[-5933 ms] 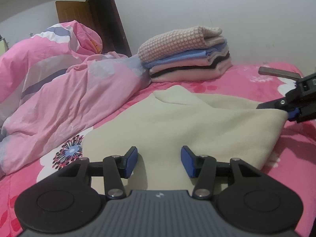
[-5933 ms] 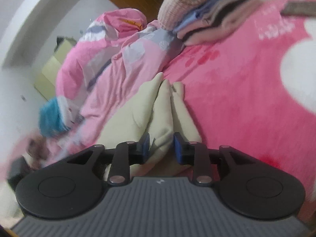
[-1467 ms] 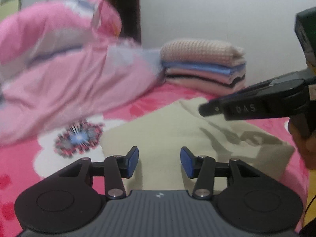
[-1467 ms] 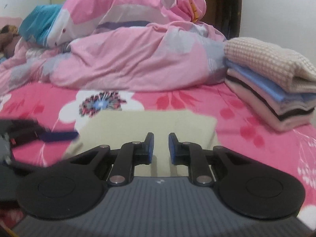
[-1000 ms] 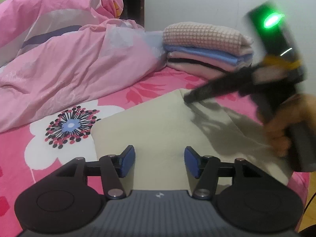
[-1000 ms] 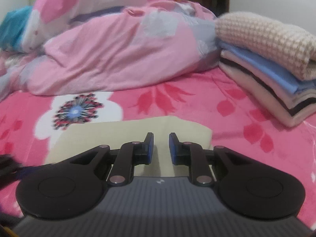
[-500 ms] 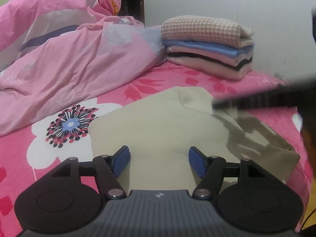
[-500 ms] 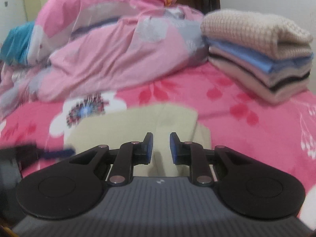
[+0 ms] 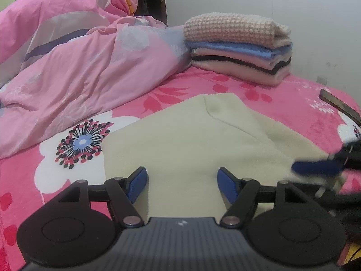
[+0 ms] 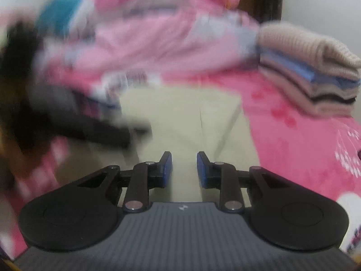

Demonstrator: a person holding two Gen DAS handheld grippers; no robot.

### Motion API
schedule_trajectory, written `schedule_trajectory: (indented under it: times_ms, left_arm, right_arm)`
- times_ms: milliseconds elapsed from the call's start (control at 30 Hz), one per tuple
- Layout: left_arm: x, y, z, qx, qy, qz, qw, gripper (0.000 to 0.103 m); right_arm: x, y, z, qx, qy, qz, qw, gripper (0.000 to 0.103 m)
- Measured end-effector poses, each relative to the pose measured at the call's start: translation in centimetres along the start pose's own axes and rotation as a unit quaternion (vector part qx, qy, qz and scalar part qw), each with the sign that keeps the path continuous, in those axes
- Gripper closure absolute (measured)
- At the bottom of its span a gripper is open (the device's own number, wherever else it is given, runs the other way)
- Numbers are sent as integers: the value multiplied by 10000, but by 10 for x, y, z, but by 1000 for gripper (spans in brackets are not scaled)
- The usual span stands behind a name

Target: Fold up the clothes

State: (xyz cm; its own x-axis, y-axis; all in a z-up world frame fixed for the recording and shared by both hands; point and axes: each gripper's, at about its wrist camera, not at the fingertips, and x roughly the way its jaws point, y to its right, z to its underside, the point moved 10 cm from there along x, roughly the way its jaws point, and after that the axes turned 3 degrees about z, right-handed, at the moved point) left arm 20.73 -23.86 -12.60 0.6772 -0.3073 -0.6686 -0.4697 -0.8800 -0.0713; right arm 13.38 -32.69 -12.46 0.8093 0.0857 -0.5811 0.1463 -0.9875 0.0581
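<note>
Left wrist view looks down over a cream garment [image 9: 191, 140] lying folded and flat on the pink flowered bedspread [image 9: 293, 103], its near edge running under the left gripper [image 9: 181, 185]. That gripper's blue pads [image 9: 136, 184] stand wide apart over the cloth; the jaws have just been opening, and nothing is pinched between them, only the flat cream fabric below. A folded flap of the garment makes a diagonal ridge from its far corner toward the right. At the right edge of this view, the right gripper [image 9: 315, 168] shows as a blurred blue finger at the garment's right near corner; whether it touches the cloth cannot be told through the blur.

Right wrist view is smeared by motion. Its blue pads [image 10: 167, 169] stand a modest gap apart above the same cream garment [image 10: 191, 117], the jaws having just been opening, with no fabric gripped between them. A dark blurred shape, the left gripper [image 10: 101, 131], reaches in from the left over the garment.

Far right on the bed sits a stack of folded clothes [image 9: 239, 47], a waffle-knit piece on top, blue, pale pink and black layers under it. A rumpled pink quilt [image 9: 79, 56] fills the far left, touching the stack
</note>
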Motion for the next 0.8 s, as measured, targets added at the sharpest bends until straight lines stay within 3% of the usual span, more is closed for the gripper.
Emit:
schedule_trajectory:
  times_ms: [100, 233, 367, 433, 500, 567, 633, 700, 800]
  left_arm:
    - [0, 1, 1, 33, -27, -61, 10000, 30]
    - [0, 0, 0, 21, -58, -61, 10000, 30]
    - [-3, 0, -1, -27, -45, -11, 10000, 30]
    - [-11, -3, -3, -204, 43, 176, 9996, 30]
    - [-27, -7, -7, -490, 362, 487, 9970, 29]
    - [-44, -24, -6, -791, 672, 663, 9924, 15]
    - [-53, -44, 2, -1155, 714, 851, 9871, 10]
    - [-48, -60, 17, -1586, 408, 1164, 9796, 10]
    - [-32, -77, 41, -2292, -147, 1728, 9578, 10]
  right_arm:
    - [-9, -1, -6, 111, 33, 128, 9999, 79]
    - [-30, -18, -10, -128, 305, -74, 9994, 79]
    - [-27, -23, 8, -321, 130, -94, 9994, 77]
    - [-34, -15, 4, 91, 185, -271, 9994, 76]
    - [-43, 6, -4, 768, 346, -430, 9955, 67]
    - [-48, 38, -12, 1536, 526, -548, 9852, 40]
    - [-35, 69, -5, 2285, 270, -766, 9701, 32]
    - [-20, 100, 3, 3017, -54, -994, 9482, 23]
    - [9, 127, 19, 3820, -638, -1392, 9114, 22]
